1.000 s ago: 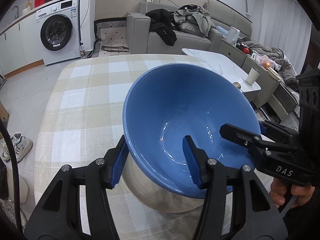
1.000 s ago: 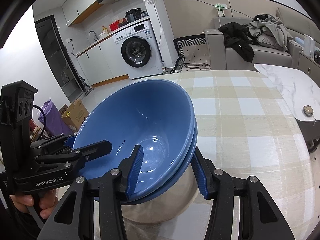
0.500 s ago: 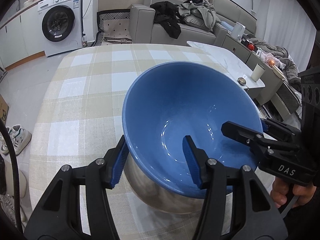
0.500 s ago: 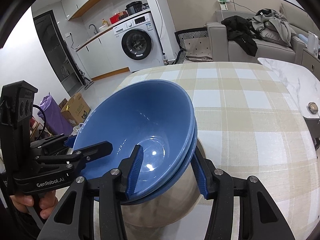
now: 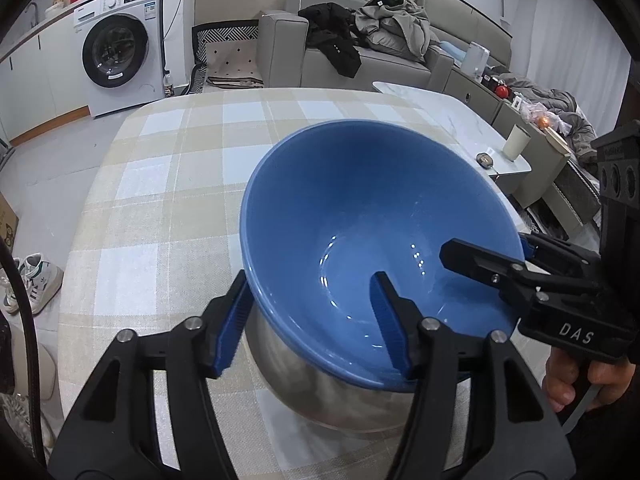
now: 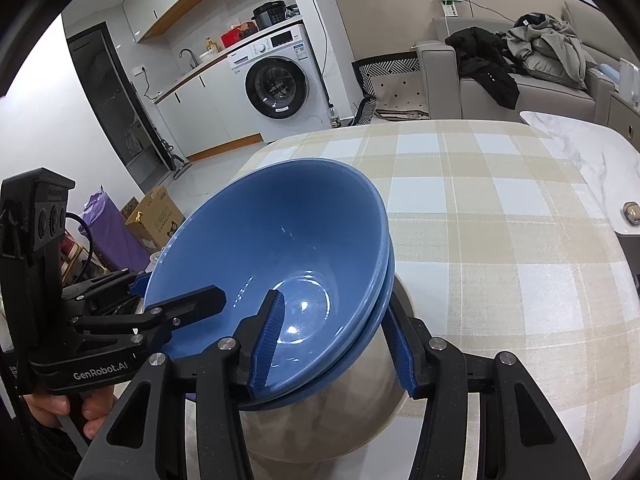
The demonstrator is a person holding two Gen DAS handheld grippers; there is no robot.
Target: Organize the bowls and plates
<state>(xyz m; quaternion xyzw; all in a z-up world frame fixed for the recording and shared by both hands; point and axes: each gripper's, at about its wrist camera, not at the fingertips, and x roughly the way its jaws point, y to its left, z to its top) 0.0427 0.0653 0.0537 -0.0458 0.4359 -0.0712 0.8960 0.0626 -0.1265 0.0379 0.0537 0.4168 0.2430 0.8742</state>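
Two nested blue bowls (image 5: 360, 208) (image 6: 280, 248) sit inside a steel bowl (image 5: 320, 392) (image 6: 340, 432). My left gripper (image 5: 312, 320) is shut on the stack's near rim, one finger inside the blue bowl, one outside against the steel bowl. My right gripper (image 6: 336, 340) is shut on the opposite rim in the same way. Each gripper shows in the other's view: the right one in the left wrist view (image 5: 500, 256), the left one in the right wrist view (image 6: 160, 300). The stack is over the checked tablecloth (image 5: 168, 184) (image 6: 500, 240); I cannot tell whether it touches.
A white marble side table (image 5: 460, 120) (image 6: 592, 148) with a cup (image 5: 516, 142) stands beside the table on the right. A sofa (image 5: 360, 60) with clothes and a washing machine (image 5: 120, 48) are beyond the table's far edge. Shoes (image 5: 28, 280) lie on the floor at left.
Both grippers and the bowl stack have stayed locked together. The view tilted down half a second ago and has risen again, so the table and room have shifted a little behind the stack.
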